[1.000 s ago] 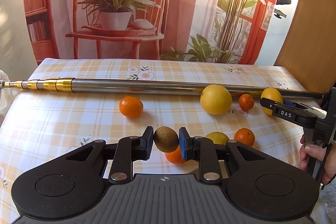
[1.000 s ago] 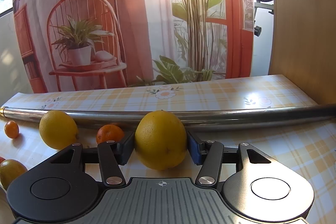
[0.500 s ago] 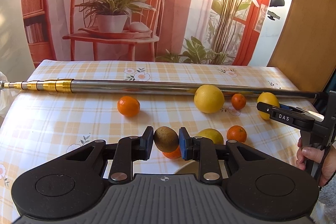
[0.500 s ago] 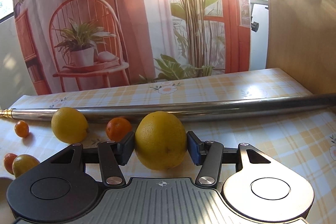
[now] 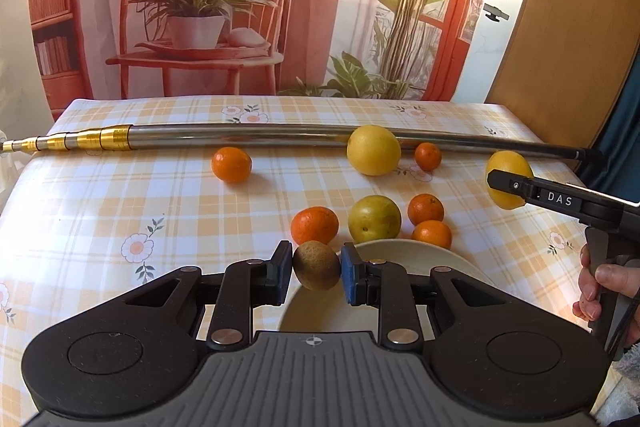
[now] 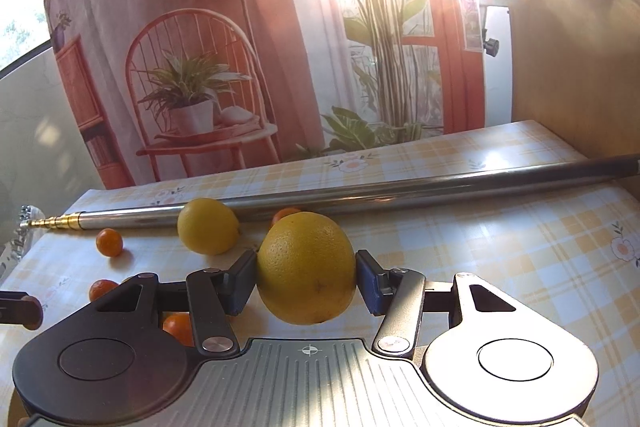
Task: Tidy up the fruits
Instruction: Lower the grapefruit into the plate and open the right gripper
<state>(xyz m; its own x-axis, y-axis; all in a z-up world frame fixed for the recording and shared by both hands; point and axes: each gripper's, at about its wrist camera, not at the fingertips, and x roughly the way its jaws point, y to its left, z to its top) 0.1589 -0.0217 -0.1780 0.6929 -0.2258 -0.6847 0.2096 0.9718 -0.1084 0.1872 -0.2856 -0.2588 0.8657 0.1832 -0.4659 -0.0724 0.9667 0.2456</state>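
My left gripper [image 5: 316,267] is shut on a brown kiwi [image 5: 317,266], held above the near-left rim of a cream plate [image 5: 400,247]. My right gripper [image 6: 306,271] is shut on a large yellow citrus [image 6: 306,267], lifted off the table; the same citrus [image 5: 507,183] shows at the right of the left wrist view, half hidden by the right gripper's finger. On the checked cloth lie a big yellow fruit [image 5: 373,155], a yellow-green fruit [image 5: 374,219] and several tangerines, one standing alone to the left [image 5: 231,164].
A long telescopic metal pole [image 5: 256,137] lies across the far side of the table, behind the fruit. A hand [image 5: 600,287] grips the right gripper's handle at the right edge. A wooden panel [image 6: 572,67] stands at the far right. Strong glare fills the right wrist view's top.
Both grippers have risen and pulled back toward the near side with their fruit. The plate has come into view under the left gripper. The right wrist view has tilted.
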